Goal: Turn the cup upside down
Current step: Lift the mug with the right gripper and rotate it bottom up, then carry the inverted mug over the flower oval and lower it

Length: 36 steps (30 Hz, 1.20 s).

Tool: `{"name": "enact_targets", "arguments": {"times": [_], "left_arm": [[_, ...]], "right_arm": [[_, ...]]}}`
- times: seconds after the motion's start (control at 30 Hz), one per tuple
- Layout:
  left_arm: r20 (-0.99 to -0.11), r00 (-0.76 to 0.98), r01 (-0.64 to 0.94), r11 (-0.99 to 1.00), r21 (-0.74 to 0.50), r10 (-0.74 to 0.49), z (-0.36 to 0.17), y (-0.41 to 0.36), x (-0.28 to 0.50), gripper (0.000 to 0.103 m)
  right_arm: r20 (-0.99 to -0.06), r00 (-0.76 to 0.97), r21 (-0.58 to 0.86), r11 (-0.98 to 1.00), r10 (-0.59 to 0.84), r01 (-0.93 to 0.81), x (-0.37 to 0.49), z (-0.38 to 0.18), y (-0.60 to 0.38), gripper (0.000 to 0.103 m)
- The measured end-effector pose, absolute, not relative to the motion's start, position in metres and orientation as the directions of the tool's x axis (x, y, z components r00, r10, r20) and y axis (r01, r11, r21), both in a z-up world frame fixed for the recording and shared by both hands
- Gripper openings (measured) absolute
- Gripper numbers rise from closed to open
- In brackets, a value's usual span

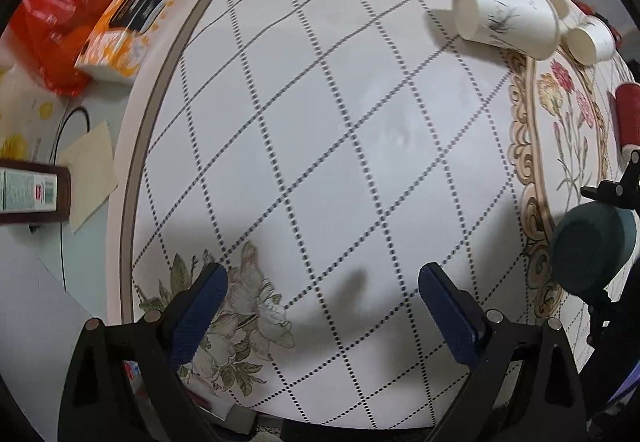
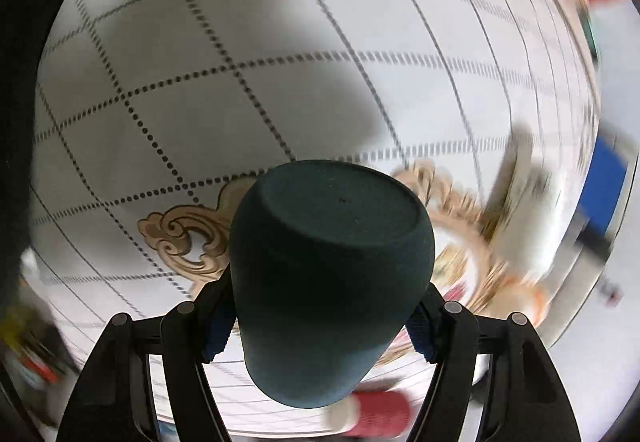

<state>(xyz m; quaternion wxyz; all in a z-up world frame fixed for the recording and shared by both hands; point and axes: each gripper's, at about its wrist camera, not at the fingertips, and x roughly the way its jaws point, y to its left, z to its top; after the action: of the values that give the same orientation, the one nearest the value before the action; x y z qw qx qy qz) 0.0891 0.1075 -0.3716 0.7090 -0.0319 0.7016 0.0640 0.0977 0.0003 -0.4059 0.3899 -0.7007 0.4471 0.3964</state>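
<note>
A dark green cup [image 2: 328, 274] is held in my right gripper [image 2: 320, 326], which is shut on its sides. The cup's flat base points away from the camera, above the white checked tablecloth [image 2: 200, 82]. The same cup [image 1: 592, 246] shows at the right edge of the left wrist view, held in the air by the black gripper frame. My left gripper [image 1: 322, 306] is open and empty above the tablecloth [image 1: 320, 122], its blue pads [image 1: 200, 310] wide apart.
Several white paper cups [image 1: 508, 20] lie at the far right of the round table. A red cup [image 1: 630, 118] lies at the right edge; it also shows in the right wrist view [image 2: 376, 414]. An orange box [image 1: 128, 26], a red bag [image 1: 68, 10] and papers sit left of the table.
</note>
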Motion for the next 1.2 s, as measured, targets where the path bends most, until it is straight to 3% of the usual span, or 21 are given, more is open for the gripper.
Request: {"name": "enact_targets", "arguments": {"times": [0.23,0.5,0.9,1.2], "left_arm": [[-0.999,0.015,-0.07,0.997,0.042,0.043,-0.362,0.086,0.105,0.098],[-0.999,0.017,-0.033,0.999,0.039,0.04,-0.355,0.062,0.116,0.098],[-0.999,0.009,-0.024,0.999,0.037,0.038,-0.353,0.039,0.11,0.098],[-0.999,-0.002,-0.009,0.999,0.033,0.033,-0.37,0.046,0.104,0.098]], "right_arm": [[-0.927,0.055,-0.136,0.194,-0.371,-0.972,0.15,-0.399,-0.017,0.073],[-0.907,-0.258,-0.005,0.621,-0.333,-0.784,0.2,-0.397,-0.059,0.073],[-0.861,-0.468,0.089,0.848,-0.199,-0.523,0.215,-0.409,-0.106,0.073],[-0.854,-0.497,0.065,0.916,-0.155,-0.396,0.261,-0.418,-0.178,0.074]]}}
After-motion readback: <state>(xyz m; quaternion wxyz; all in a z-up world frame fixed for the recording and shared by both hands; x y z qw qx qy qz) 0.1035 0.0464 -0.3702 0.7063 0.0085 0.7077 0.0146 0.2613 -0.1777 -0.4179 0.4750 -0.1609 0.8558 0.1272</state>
